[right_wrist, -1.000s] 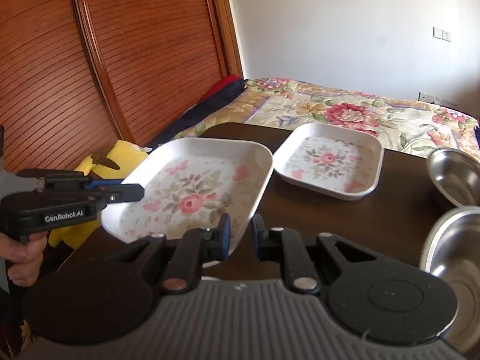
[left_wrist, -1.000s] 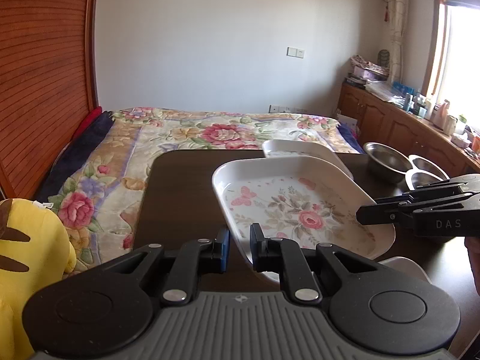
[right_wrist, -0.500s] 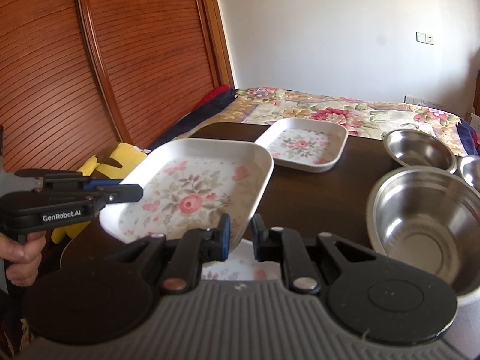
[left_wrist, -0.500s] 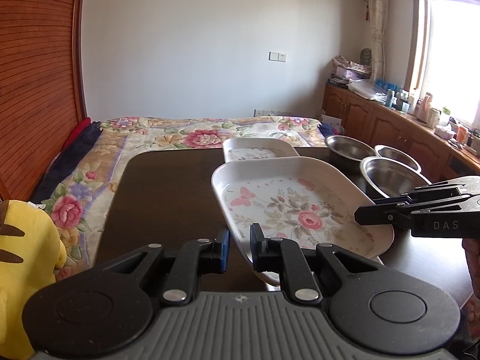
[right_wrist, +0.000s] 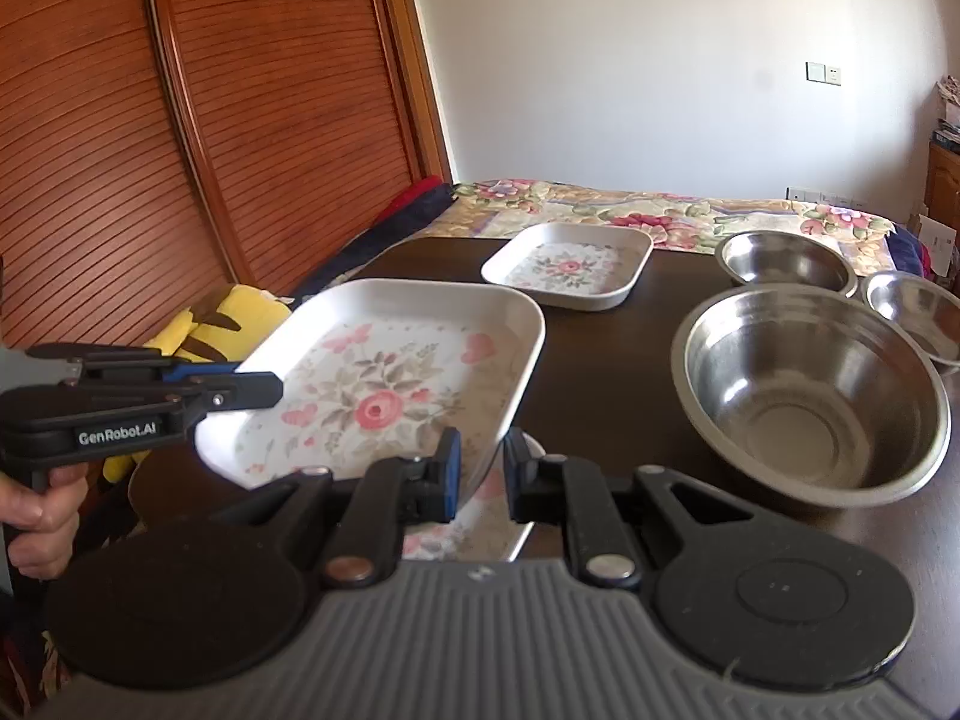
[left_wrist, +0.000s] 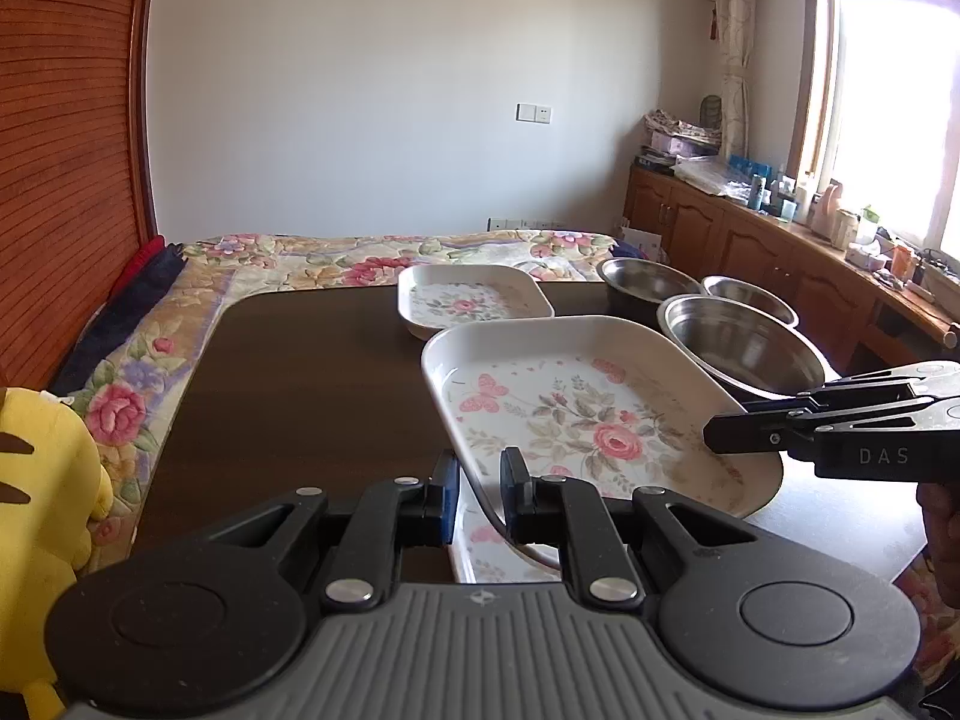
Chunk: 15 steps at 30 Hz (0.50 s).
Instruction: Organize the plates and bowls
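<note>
Writing: "GenRobot.AI" on left claw (right_wrist: 258,387) body, "DAS" on right claw (left_wrist: 726,435) body. Both claws clamping opposite rims of large floral plate (left_wrist: 588,414), holding it above worktop (left_wrist: 300,384). Second floral plate (left_wrist: 471,300) lying beyond; three steel bowls (right_wrist: 810,390) sitting right of it. Bare worktop lying left of left claw.

You're facing a plain white wall (left_wrist: 372,90) with a light switch plate (left_wrist: 533,113) on it. On your left, a reddish louvred wooden panel (right_wrist: 120,150). Below the wall, a bed under a floral quilt (left_wrist: 336,264), pushed against the far edge of a dark wooden table (left_wrist: 300,372). To your right, a bright window (left_wrist: 894,114) with a curtain (left_wrist: 735,42), overexposed. Beneath it, a run of wooden cabinets (left_wrist: 750,246), the countertop cluttered. A yellow plush toy (left_wrist: 42,480) sits by the table's left edge.
</note>
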Each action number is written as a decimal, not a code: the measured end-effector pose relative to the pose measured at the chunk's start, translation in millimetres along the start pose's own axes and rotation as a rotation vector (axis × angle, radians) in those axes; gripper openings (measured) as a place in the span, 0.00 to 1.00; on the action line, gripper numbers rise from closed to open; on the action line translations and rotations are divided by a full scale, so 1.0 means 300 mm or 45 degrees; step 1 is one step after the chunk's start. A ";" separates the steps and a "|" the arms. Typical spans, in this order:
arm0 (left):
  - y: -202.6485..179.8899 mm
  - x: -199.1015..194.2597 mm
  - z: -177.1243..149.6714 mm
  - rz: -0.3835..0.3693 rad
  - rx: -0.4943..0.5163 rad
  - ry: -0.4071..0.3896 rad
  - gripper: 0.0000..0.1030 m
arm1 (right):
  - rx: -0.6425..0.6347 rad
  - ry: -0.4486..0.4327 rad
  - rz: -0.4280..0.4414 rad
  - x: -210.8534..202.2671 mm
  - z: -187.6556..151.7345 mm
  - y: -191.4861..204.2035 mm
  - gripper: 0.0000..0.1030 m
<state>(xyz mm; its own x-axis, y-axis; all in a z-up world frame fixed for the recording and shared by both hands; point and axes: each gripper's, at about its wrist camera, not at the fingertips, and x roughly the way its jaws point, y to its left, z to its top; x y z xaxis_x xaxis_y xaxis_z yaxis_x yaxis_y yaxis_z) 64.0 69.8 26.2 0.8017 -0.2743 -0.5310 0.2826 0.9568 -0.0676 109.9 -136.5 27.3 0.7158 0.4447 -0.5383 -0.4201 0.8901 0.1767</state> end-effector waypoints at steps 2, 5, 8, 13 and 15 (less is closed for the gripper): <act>-0.013 -0.004 -0.007 -0.002 0.011 0.004 0.15 | 0.003 0.002 -0.002 -0.007 -0.010 -0.001 0.16; -0.018 -0.007 -0.018 -0.012 0.020 0.015 0.15 | 0.003 -0.001 -0.005 -0.021 -0.018 -0.007 0.16; -0.019 -0.011 -0.030 -0.024 0.010 0.017 0.15 | -0.002 -0.006 -0.008 -0.031 -0.026 -0.005 0.16; -0.006 -0.005 -0.043 -0.031 -0.004 0.030 0.15 | -0.022 -0.013 -0.014 -0.036 -0.044 0.005 0.16; -0.004 0.002 -0.051 -0.031 -0.014 0.040 0.15 | -0.031 -0.010 -0.015 -0.033 -0.054 0.013 0.16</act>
<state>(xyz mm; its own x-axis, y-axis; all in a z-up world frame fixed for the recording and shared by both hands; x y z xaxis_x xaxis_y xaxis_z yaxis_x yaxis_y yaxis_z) 56.0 70.0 13.1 0.7780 -0.2944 -0.5550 0.2955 0.9511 -0.0902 92.2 -139.1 20.0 0.7252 0.4347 -0.5340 -0.4245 0.8928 0.1504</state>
